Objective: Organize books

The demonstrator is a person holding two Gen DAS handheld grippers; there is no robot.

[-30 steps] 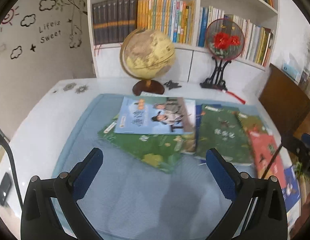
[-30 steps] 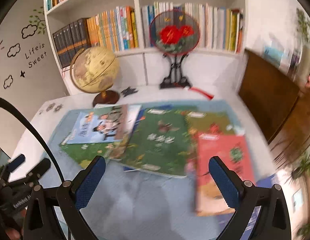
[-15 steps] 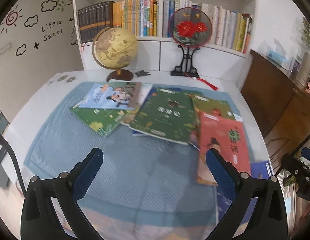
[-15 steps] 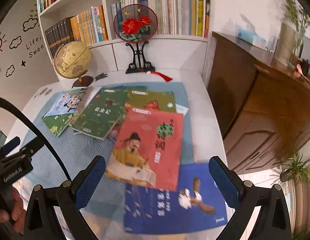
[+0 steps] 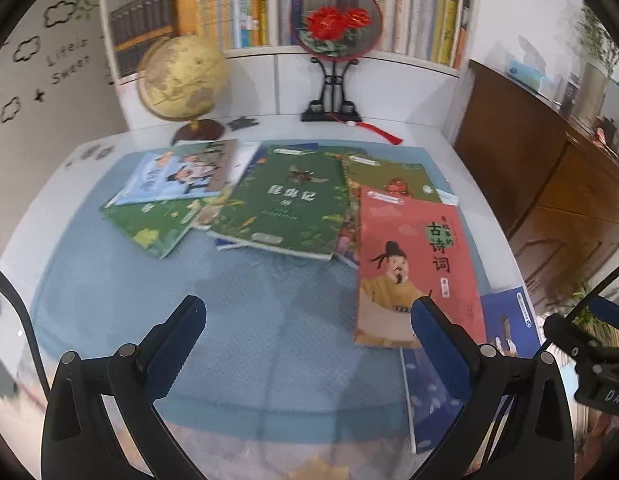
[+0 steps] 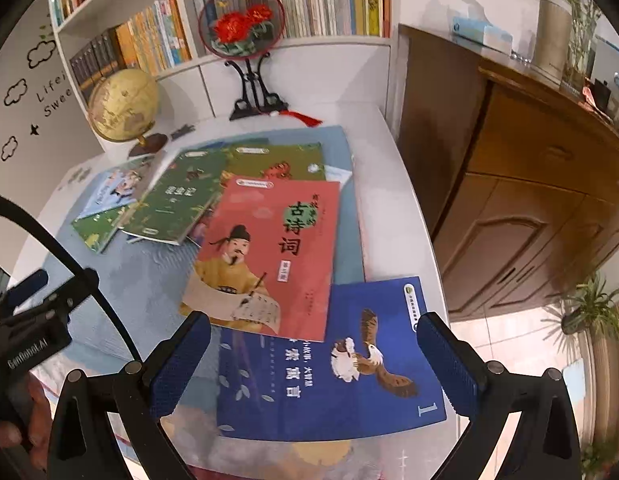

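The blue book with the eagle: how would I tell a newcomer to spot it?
Start at the blue mat on the white table and go to its near right corner. The blue book lies there, partly under the red book. It alone has a dark blue cover with an eagle.

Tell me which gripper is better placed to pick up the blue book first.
Right. The right gripper is open with the blue book lying straight ahead between its fingers. The left gripper, also open, faces bare blue mat; there the blue book sits off to its right, partly under the red book.
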